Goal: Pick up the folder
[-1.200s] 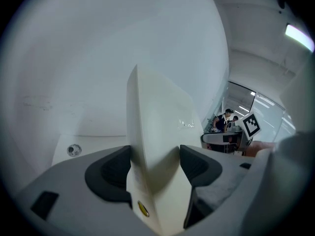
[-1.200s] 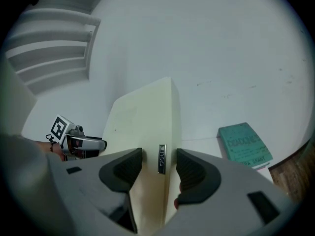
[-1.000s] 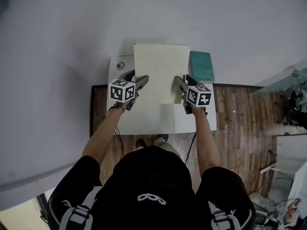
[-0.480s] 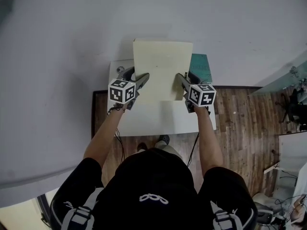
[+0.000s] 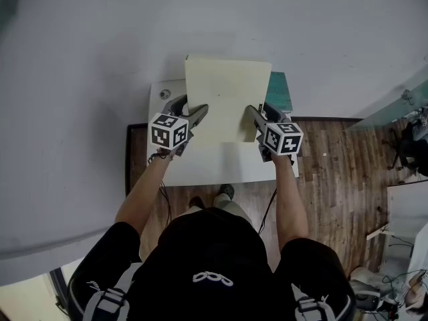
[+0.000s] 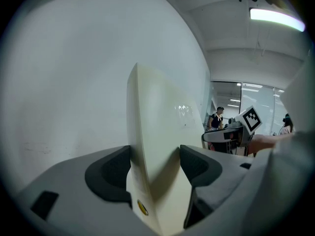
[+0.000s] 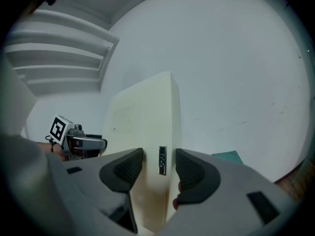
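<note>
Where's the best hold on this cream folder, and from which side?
Grip the folder by its side edges toward the near end, one gripper from each side. It's broad, flat and stiff, so an edge fits between jaws; left gripper and right gripper hold it so.

Folder (image 5: 227, 99) above the counter (image 5: 221, 169), before the wall (image 5: 100, 59). Left edge between the jaws of the left gripper (image 5: 189, 108), right edge between the jaws of the right gripper (image 5: 259, 110). On the counter's far right corner, partly behind the folder, a book (image 5: 281, 93); at the far left corner, a small round thing (image 5: 165, 94). Floor (image 5: 334, 172) below, to the right.
</note>
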`<state>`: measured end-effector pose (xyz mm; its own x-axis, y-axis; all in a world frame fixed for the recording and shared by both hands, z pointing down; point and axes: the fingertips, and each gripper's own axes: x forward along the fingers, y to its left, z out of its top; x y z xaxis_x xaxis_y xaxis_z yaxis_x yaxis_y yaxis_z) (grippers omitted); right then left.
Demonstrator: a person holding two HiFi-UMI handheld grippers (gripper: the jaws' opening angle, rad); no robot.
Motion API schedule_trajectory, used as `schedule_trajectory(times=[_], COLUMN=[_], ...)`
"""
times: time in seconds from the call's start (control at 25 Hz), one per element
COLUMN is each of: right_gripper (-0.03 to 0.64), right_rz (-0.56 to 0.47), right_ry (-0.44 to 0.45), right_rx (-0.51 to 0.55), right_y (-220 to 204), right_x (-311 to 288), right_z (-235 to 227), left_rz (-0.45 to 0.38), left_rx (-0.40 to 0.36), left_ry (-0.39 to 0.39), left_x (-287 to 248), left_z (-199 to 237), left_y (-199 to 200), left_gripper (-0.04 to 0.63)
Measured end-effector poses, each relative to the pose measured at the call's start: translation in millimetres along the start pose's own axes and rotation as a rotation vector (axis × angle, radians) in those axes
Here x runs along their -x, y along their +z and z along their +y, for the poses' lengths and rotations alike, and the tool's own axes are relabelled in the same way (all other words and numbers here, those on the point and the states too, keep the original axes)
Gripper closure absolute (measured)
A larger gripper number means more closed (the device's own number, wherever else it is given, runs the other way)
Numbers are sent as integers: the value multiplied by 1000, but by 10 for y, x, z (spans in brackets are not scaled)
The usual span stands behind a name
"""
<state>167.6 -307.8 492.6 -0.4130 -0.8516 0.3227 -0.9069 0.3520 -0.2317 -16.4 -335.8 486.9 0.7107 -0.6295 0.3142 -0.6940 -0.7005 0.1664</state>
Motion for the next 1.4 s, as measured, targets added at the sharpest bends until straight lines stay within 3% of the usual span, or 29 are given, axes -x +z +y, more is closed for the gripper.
schedule_trajectory(times=[0.6,1.4], right_gripper=[391,394], right_rz=[-9,-20], right_ry=[-41,-50], right_rx=[25,36], right_y=[-240,-299], right_x=[382,422], right_z=[249,451], left_rz=[11,20], left_rx=[-79,-91], left_ry=[-32,-58], left_x=[300,468], left_z=[-243,-183], left_y=[-185,-242], left_gripper=[298,298])
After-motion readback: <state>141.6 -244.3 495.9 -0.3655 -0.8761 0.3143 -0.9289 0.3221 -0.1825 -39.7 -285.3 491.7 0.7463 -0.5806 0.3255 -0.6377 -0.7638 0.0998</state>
